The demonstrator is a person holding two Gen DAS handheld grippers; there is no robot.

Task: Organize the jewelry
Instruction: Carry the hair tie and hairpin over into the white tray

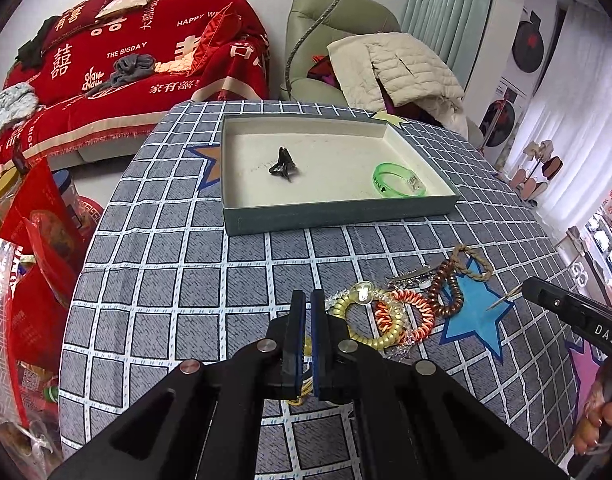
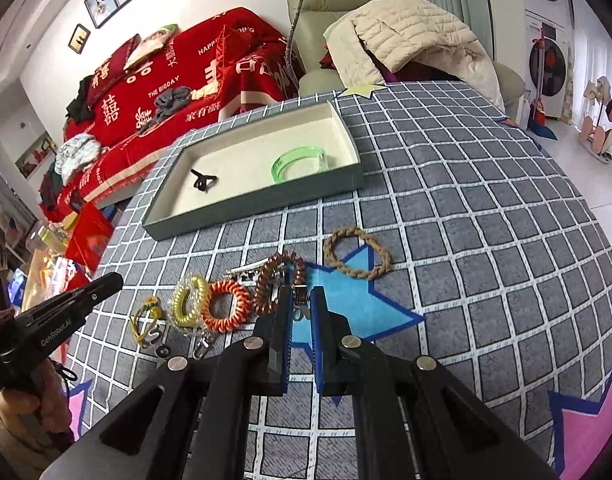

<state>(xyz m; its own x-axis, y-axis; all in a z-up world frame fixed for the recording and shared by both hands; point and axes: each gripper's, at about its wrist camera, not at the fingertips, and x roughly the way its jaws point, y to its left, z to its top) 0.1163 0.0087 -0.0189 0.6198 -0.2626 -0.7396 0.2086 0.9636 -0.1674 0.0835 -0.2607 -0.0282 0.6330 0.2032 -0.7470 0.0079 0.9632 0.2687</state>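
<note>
A shallow grey box [image 1: 338, 216] [image 2: 249, 208] on the checked tablecloth holds a black hair clip [image 1: 282, 165] [image 2: 203, 181] and a green bangle [image 1: 398, 180] [image 2: 297, 162]. In front of it lies a row of hair ties: yellow coil [image 1: 370, 320] [image 2: 189, 300], orange coil [image 1: 406, 316] [image 2: 225, 310], brown coil [image 1: 446, 292] [image 2: 277, 280], braided tan ring [image 1: 472, 264] [image 2: 358, 254]. My left gripper [image 1: 308, 300] has its jaws nearly together, with a thin yellow band showing between the pads lower down. My right gripper [image 2: 301, 300] is shut on a small silver metal clip [image 2: 299, 300] beside the brown coil.
The round table [image 2: 486, 200] has star patches on its cloth. A small yellow elastic and dark rings [image 2: 149, 320] lie at the row's left end. A red-covered sofa [image 1: 125, 60] and an armchair with a white jacket [image 1: 398, 68] stand behind the table. Red bags [image 1: 37, 240] stand at left.
</note>
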